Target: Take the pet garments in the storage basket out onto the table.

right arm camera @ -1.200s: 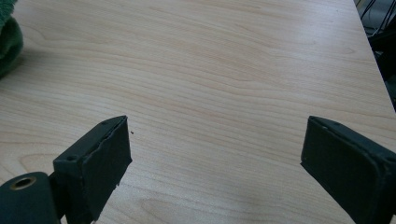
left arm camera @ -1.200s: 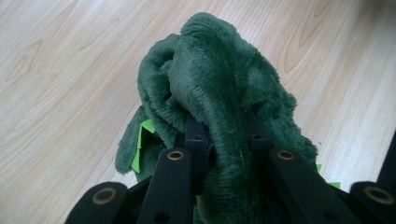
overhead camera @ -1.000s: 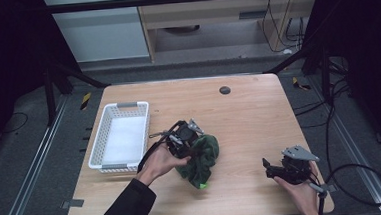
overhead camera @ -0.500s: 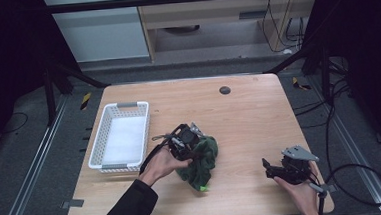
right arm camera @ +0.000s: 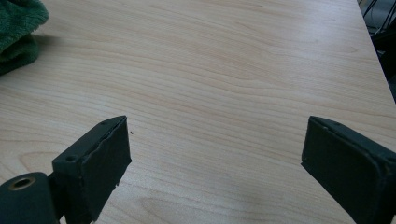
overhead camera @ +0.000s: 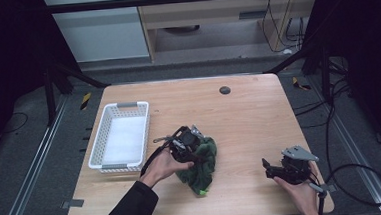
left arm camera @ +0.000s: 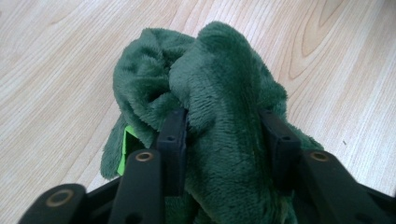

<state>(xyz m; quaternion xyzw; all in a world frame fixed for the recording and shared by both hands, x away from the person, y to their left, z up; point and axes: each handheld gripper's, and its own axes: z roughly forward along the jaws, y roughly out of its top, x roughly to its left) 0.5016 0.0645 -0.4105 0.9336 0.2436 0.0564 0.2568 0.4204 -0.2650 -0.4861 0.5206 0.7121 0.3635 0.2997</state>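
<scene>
Since a second ago the left gripper [overhead camera: 197, 148] has edged slightly toward the white basket [overhead camera: 121, 136], its jaws pinching a fold of the green plush cloth [left arm camera: 219, 93], which lies just right of that basket. Likely a lift into the basket comes next. The right gripper [right arm camera: 215, 168] waits wide apart and empty, well right of the basket.

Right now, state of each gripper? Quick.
Left gripper: jaws closed on a fold of the green cloth on the table.
Right gripper: jaws wide open, holding nothing, above bare tabletop.
</scene>
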